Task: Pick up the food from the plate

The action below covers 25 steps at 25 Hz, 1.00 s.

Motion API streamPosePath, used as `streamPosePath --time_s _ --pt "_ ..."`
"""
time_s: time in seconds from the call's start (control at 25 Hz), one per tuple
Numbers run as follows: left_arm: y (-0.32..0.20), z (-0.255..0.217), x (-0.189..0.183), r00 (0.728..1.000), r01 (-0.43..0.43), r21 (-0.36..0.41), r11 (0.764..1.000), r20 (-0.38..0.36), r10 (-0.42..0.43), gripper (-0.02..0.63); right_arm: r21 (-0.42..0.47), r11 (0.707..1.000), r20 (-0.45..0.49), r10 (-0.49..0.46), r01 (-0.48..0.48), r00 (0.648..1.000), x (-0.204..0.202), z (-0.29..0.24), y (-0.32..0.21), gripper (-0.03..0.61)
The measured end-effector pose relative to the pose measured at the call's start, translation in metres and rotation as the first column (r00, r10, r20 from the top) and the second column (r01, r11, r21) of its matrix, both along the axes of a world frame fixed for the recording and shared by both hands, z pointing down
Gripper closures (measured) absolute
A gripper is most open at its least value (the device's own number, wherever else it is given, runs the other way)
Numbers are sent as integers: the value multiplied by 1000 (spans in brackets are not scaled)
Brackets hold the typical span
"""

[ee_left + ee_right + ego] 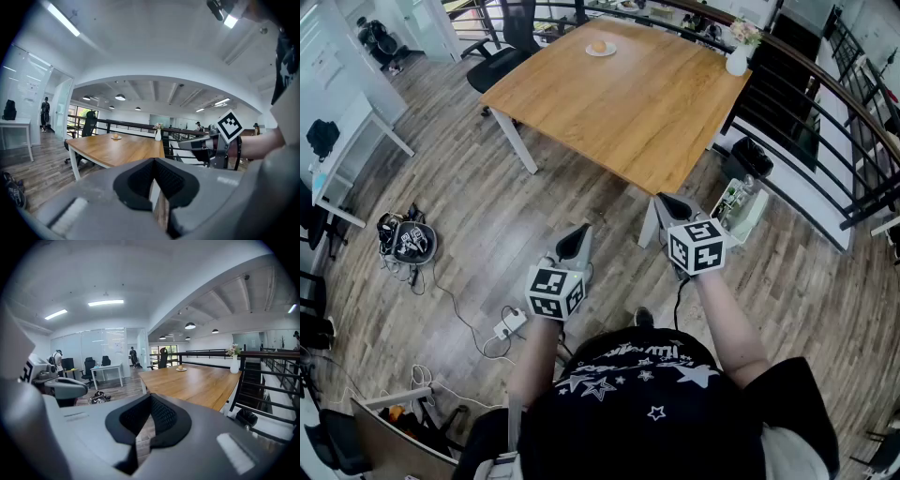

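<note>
A round bun-like food [599, 45] sits on a white plate [591, 52] near the wooden tabletop's [628, 103] far edge, a vase [738, 61] at its right corner; above plank flooring [487, 216], left gripper [580, 231] and right gripper [662, 201] hang closed, empty

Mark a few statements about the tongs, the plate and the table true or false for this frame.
1. The food lies on the plate at the far side of the table. True.
2. The right tongs hold the food. False: they are shut on nothing, over the floor short of the table.
3. The left tongs stand wide open. False: they are shut and empty.
4. A white vase stands near a corner of the table. True.
</note>
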<state>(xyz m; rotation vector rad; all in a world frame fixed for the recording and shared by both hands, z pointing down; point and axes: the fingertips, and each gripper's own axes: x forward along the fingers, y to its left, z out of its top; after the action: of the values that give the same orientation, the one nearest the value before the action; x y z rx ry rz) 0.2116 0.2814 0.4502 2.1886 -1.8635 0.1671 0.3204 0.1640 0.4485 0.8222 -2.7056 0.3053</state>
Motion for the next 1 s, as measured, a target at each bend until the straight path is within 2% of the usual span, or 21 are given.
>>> streamPosePath --time_s 0.48,0.72,1.0 --pt "32 20 -17 999 16 -41 999 -36 -17 612 -33 999 -17 12 -12 1000 -15 18 26 580" --pt "59 34 -26 998 23 -64 998 -56 -27 612 -74 996 26 44 -42 999 -17 24 36 580" --pt "74 39 -52 997 46 -73 996 -55 -50 612 -85 995 18 48 -46 999 -28 30 46 578"
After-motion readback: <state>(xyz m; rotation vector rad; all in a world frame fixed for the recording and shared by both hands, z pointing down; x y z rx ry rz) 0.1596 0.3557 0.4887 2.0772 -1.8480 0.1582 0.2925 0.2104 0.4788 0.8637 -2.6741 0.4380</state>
